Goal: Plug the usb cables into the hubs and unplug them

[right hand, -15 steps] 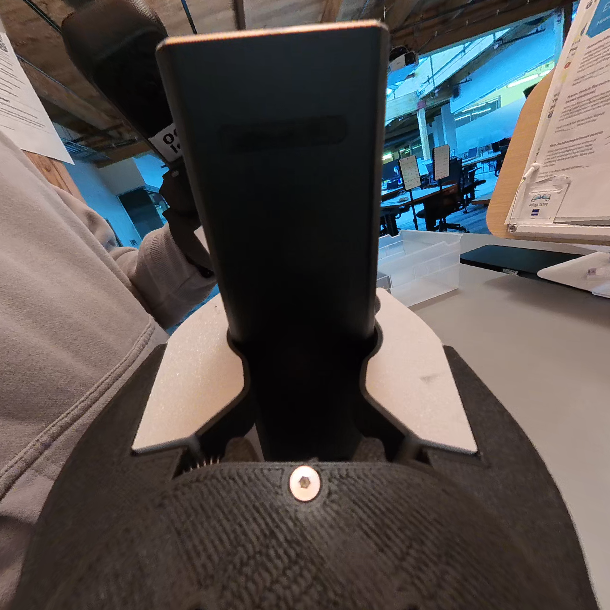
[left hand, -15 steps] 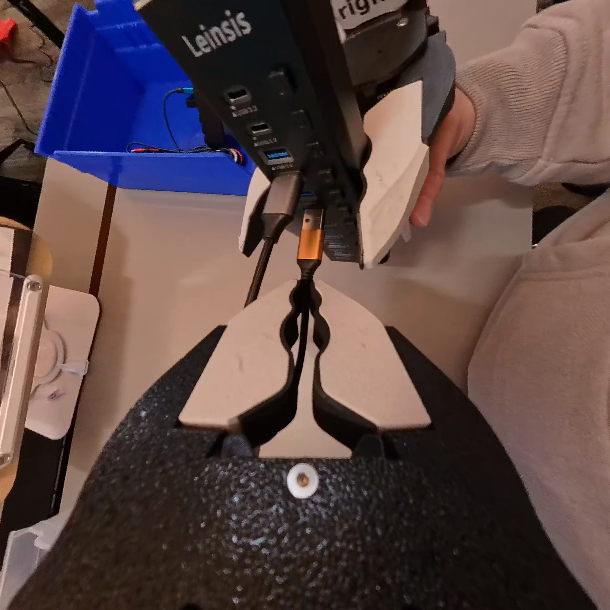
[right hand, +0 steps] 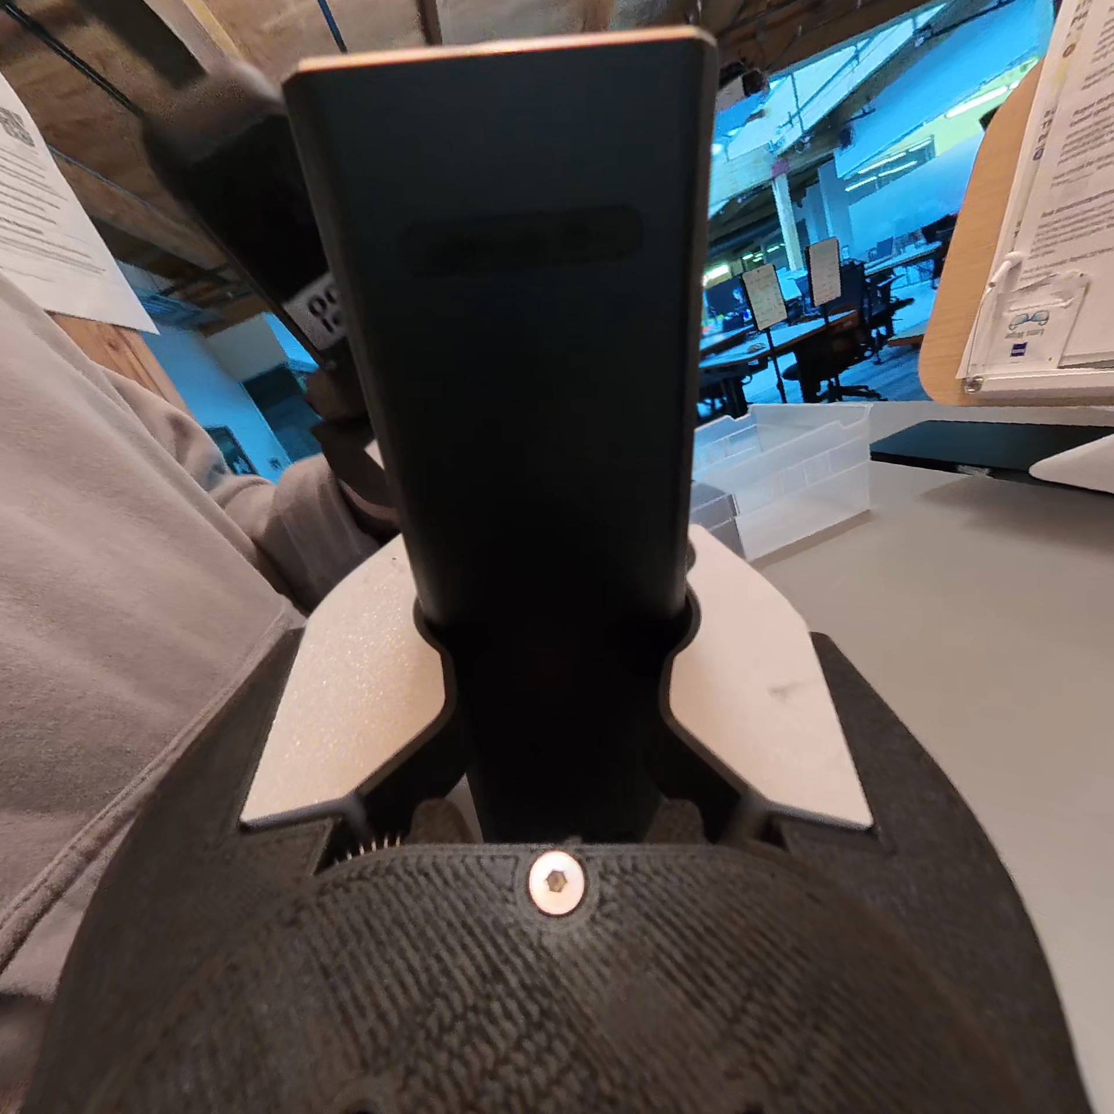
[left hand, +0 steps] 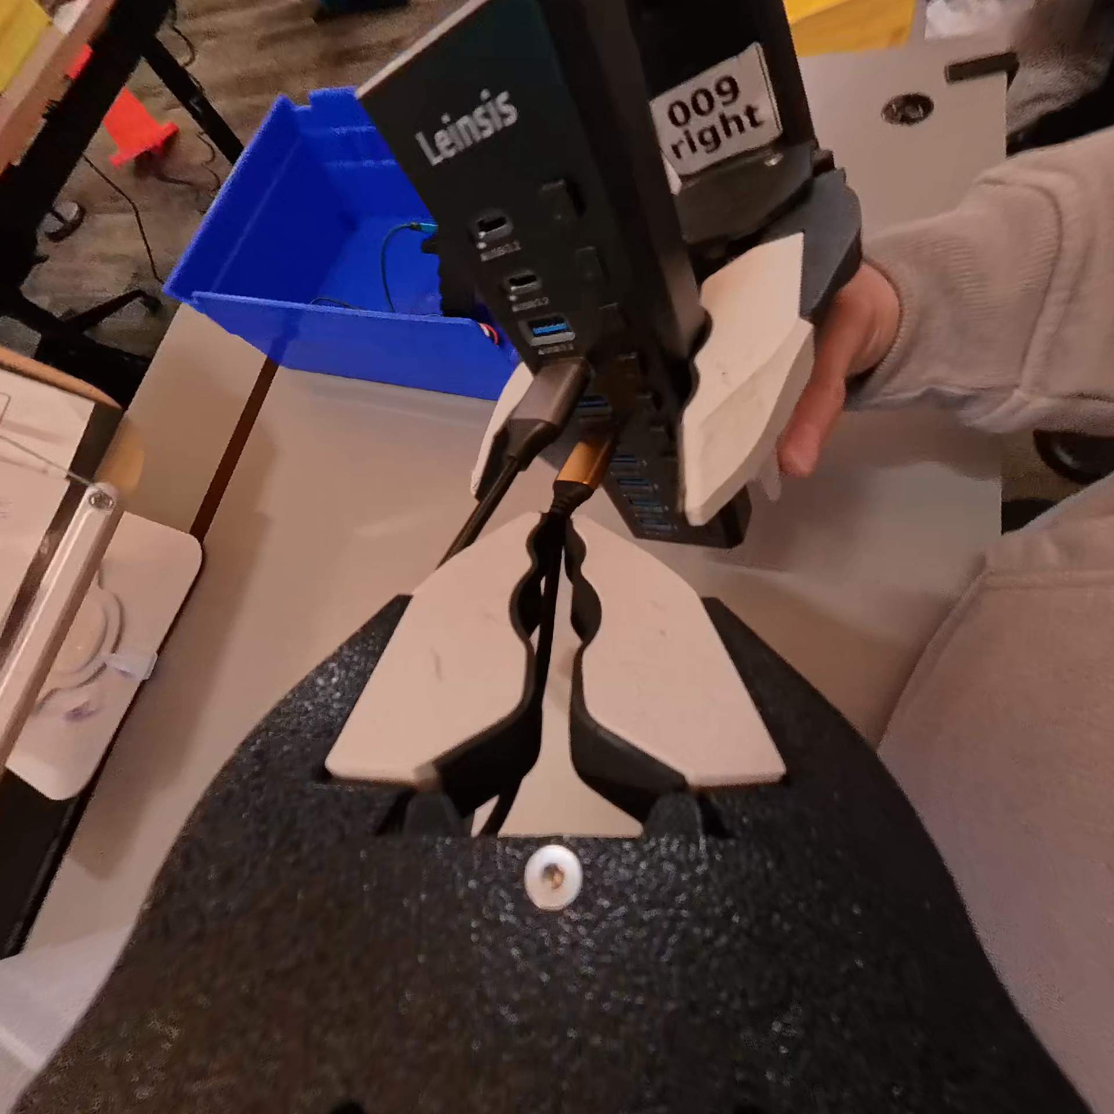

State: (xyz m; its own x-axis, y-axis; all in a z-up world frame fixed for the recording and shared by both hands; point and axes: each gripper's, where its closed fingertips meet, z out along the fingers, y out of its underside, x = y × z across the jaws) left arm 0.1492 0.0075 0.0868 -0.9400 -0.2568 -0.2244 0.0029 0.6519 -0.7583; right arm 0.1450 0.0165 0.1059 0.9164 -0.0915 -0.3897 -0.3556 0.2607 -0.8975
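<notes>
The tall black slab-shaped USB hub [left hand: 536,199] is held off the pale grey counter [left hand: 361,458], tilted, its long axis running up and away from the left hand-held gripper [left hand: 557,530] with the column of ports facing that gripper. An orange-sleeved USB plug [left hand: 583,465] sits at a blue port in the lower half of the column, apparently partly or fully seated; its metal tip is hidden, so depth cannot be judged. Its thin black cable [left hand: 545,621] runs straight back between the left gripper's white fingers [left hand: 458,651], which are pinched together on it just behind the plug. A second, dark grey plug [left hand: 545,401] occupies the port just above, its cable dropping to the left. The right hand-held gripper [right hand: 557,609] is clamped on the hub's lower body. Judged: the coming move turns on the plug's axis matching the port's axis, roughly square to the hub's face, so any push or pull by the left gripper should follow the line of the cable. The left wrist view alone shows ports, plugs and the blue plastic bin [left hand: 289,253] behind; the right wrist view shows only the hub's blank back [right hand: 512,361] and a clear plastic tray [right hand: 802,482] on the counter beyond.
</notes>
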